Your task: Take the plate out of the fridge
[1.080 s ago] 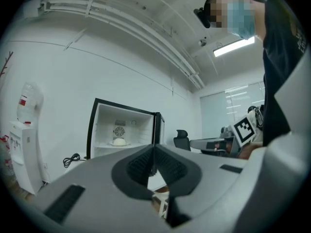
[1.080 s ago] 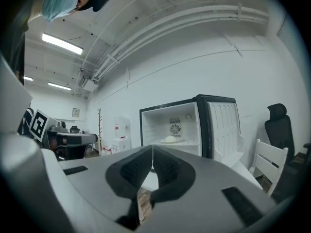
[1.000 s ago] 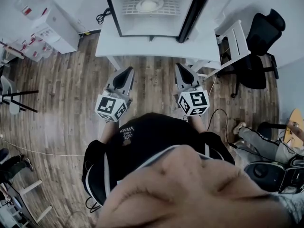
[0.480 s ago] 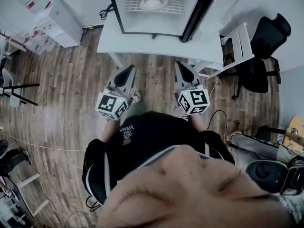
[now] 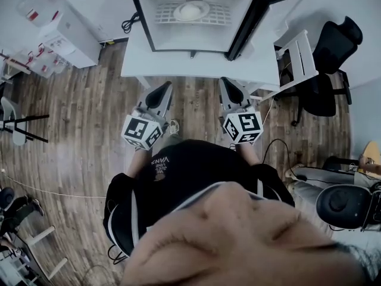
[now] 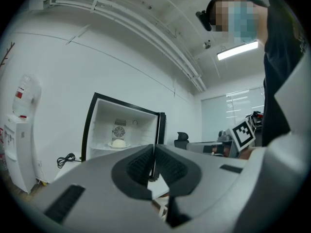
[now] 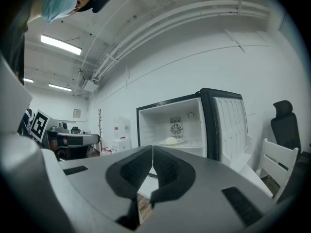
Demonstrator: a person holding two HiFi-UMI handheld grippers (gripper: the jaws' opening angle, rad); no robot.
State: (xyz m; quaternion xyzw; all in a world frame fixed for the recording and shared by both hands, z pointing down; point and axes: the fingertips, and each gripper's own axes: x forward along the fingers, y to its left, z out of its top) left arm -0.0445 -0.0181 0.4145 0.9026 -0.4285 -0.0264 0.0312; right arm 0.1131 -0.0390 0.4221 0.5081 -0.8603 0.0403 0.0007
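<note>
A small fridge (image 5: 190,16) stands open on a white table (image 5: 137,55), its door (image 5: 262,14) swung to the right. On its wire shelf lies a white plate (image 5: 191,10) with a pale round lump on it; the same plate (image 6: 118,143) (image 7: 171,141) shows in both gripper views. My left gripper (image 5: 165,89) (image 6: 153,152) and right gripper (image 5: 226,83) (image 7: 152,152) hover side by side over the wood floor, short of the table's front edge. Both are shut with nothing between the jaws.
A water dispenser (image 5: 62,31) stands at the far left by the wall. A white chair (image 5: 294,55) and a black office chair (image 5: 327,58) sit right of the table. A cable (image 5: 128,21) hangs behind the table's left end. Another person's legs (image 5: 318,174) show at the right.
The view has shifted slightly and the fridge sits a little nearer; both grippers stay shut and level, the left one edging slightly forward.
</note>
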